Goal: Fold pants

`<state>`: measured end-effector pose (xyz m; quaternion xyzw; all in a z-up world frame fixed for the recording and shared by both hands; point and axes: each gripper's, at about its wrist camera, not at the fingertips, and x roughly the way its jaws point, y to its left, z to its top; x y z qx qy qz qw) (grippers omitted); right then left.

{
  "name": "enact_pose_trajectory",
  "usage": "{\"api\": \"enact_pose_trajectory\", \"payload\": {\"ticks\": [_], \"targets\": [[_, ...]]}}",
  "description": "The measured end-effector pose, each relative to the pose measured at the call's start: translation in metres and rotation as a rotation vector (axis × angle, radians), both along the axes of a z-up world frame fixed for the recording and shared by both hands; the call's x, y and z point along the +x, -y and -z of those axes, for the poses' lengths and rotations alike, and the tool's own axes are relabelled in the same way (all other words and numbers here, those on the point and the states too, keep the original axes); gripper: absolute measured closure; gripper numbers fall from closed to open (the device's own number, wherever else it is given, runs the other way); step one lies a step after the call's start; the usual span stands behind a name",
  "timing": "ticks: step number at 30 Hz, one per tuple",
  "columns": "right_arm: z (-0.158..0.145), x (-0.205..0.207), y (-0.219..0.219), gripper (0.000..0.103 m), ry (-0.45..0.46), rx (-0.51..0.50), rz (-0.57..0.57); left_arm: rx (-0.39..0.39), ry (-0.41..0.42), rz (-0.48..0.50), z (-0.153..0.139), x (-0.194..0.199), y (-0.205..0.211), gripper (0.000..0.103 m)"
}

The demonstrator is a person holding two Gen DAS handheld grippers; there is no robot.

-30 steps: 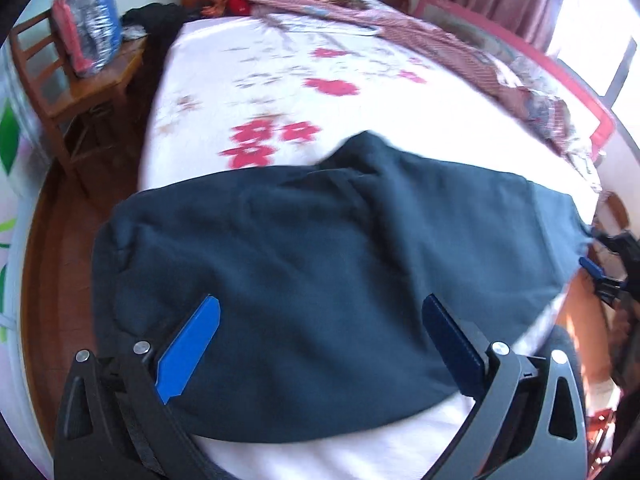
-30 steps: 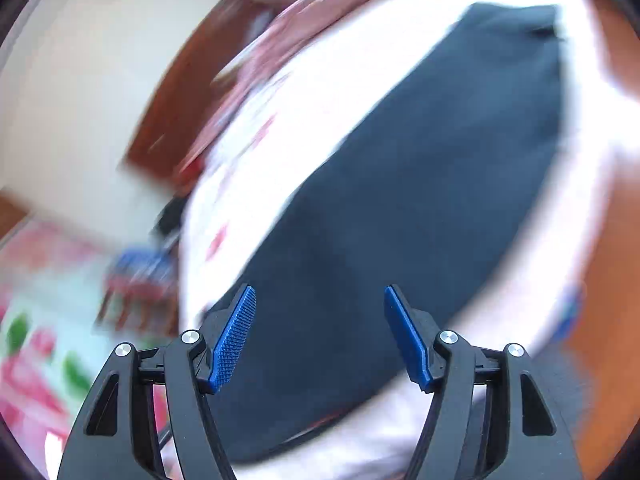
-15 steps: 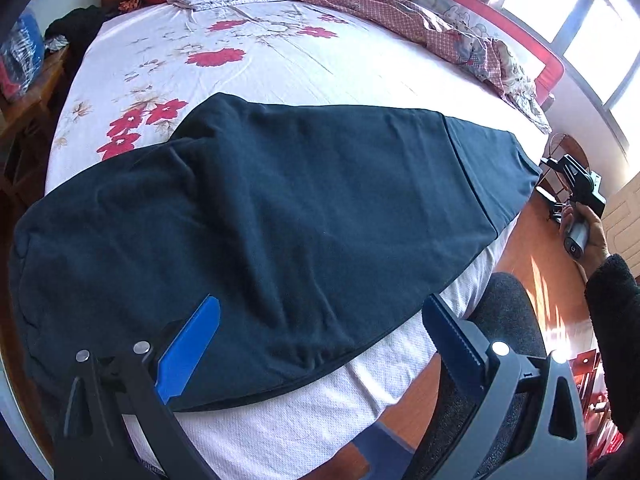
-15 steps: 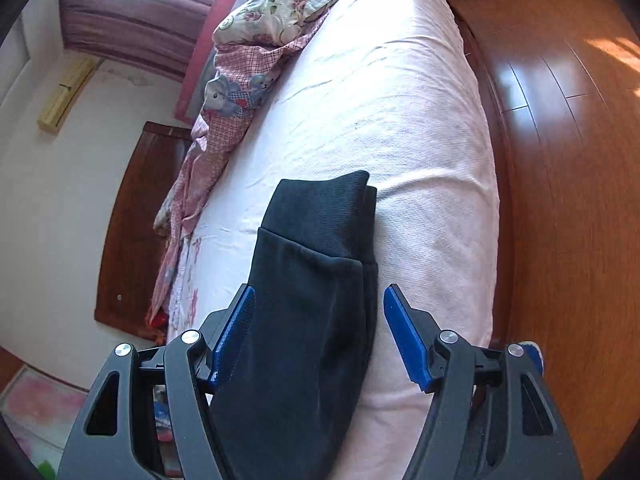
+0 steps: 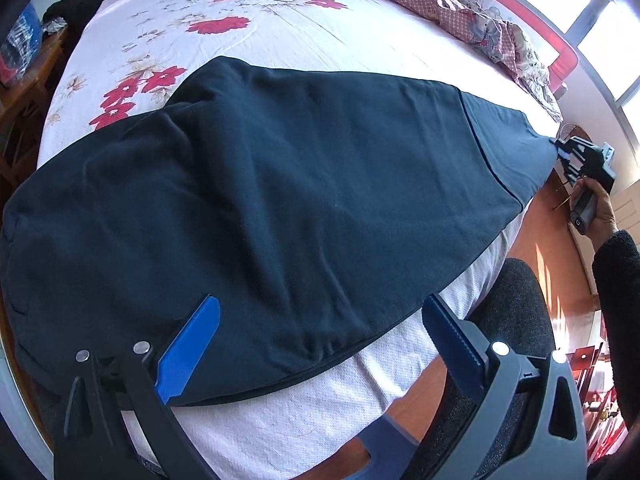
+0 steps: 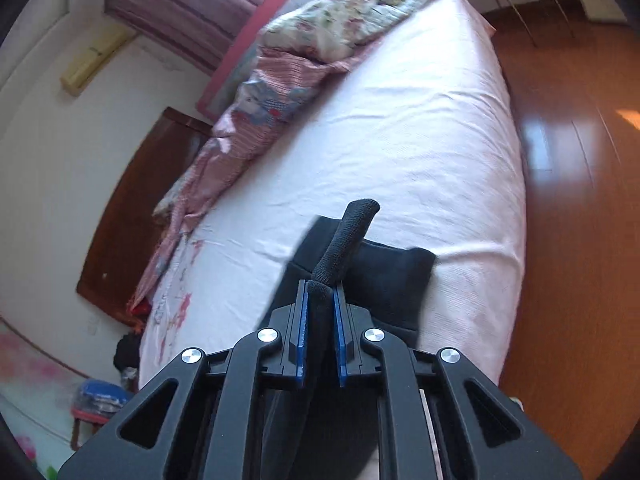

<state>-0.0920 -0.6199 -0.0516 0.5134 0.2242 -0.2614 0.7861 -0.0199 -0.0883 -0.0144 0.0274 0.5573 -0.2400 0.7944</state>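
Bed, right hand-held gripper just clamped on pants cuff

Your left gripper and right gripper share one build: black triangulated frames with cut-outs, silver screws at the pivots, blue ribbed pads lining the jaws. You wear a dark fuzzy sleeve.

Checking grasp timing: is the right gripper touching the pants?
Touching. The right wrist view shows the right gripper, jaws just closed, pinching a ridge of the pants.
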Motion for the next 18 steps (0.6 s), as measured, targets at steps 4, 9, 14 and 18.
{"api": "enact_pose_trajectory", "payload": {"ticks": [4, 9, 14, 18], "targets": [[0.005, -0.016, -0.005, 0.081, 0.043, -0.004, 0.019, -0.001, -0.011, -0.014, 0.001, 0.001, -0.004, 0.002], [0.007, -0.029, -0.003, 0.072, 0.023, 0.024, 0.029, -0.012, -0.029, -0.026, 0.004, 0.004, -0.006, 0.002], [0.027, -0.027, -0.003, 0.072, 0.099, 0.116, 0.01, -0.011, -0.017, -0.011, 0.002, 0.002, -0.004, 0.002], [0.021, -0.013, -0.01, 0.081, 0.07, 0.057, -0.036, -0.012, -0.023, -0.033, 0.002, 0.004, -0.007, 0.002]]}}
